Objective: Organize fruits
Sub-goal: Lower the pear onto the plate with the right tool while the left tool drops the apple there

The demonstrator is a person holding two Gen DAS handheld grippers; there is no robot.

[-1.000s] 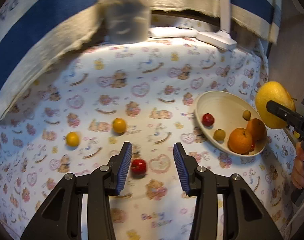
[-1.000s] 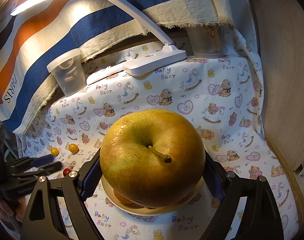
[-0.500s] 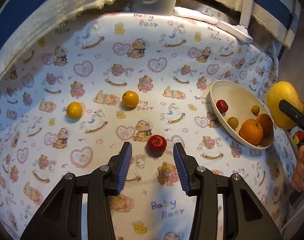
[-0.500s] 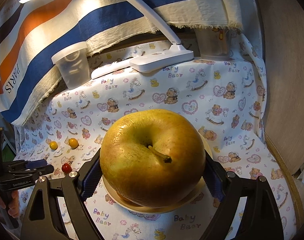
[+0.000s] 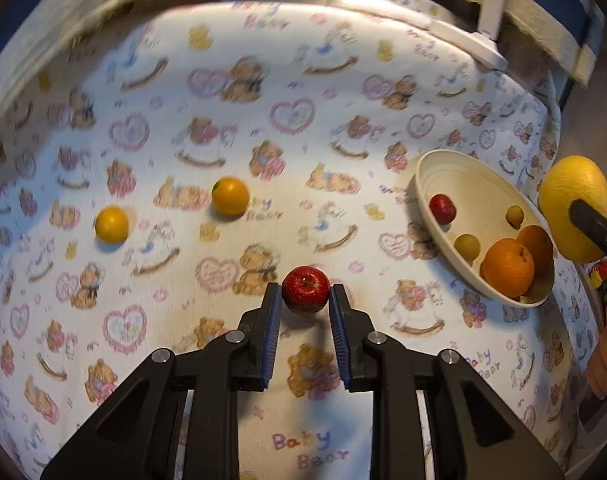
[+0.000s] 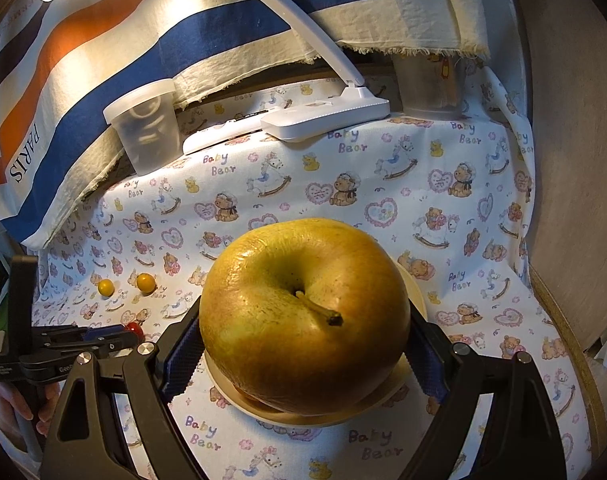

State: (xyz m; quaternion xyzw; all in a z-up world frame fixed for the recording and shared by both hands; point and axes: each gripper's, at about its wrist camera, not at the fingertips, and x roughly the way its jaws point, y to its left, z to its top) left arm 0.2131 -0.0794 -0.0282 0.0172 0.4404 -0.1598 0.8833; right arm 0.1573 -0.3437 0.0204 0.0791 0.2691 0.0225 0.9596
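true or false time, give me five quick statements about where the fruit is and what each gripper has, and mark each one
1. The left gripper has its jaws closed on the small red apple. True; they have just been closing, and the apple sits between the pads.
2. The right gripper is empty. False; it holds the big yellow fruit above the bowl.
3. Two small orange fruits lie loose on the printed cloth. True.
4. The bowl holds no fruit. False; it has two oranges, a small red fruit and two small yellowish ones.
5. The white desk lamp stands at the back of the table. True.
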